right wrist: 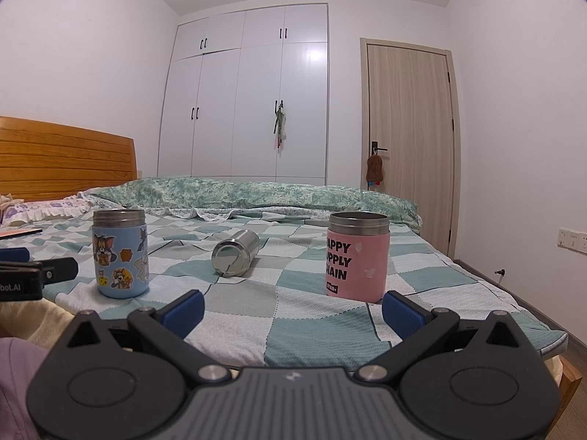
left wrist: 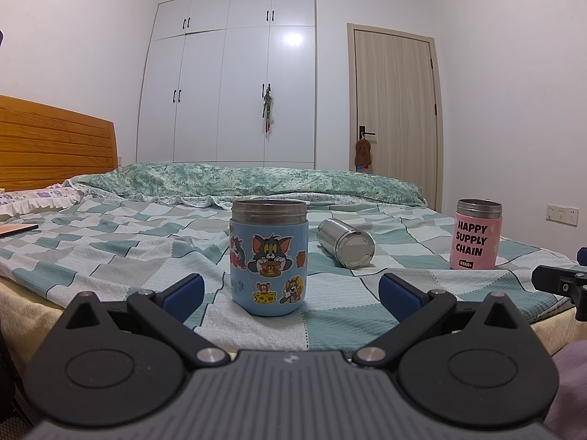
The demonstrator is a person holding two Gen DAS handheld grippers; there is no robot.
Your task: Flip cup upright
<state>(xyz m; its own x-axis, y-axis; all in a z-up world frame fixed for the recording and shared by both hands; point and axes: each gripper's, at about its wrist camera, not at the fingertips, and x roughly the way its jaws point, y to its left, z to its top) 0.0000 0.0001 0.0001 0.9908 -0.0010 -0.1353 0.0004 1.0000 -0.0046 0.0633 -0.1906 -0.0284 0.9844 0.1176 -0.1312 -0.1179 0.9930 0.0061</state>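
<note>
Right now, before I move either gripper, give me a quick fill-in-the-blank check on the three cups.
The steel cup lies on its ____.
The blue cartoon cup stands ____.
The steel cup lies between the blue cartoon cup and the ____ cup.
The left gripper and right gripper are both ____.

Missing: side; upright; pink; open

Steel cup (left wrist: 345,244) lies between two jars

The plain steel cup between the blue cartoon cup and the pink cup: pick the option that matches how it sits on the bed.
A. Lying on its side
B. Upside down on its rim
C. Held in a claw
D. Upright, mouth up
A: the plain steel cup lies on its side on the checkered bedsheet, its round end facing the camera, apart from both open claws.
</note>
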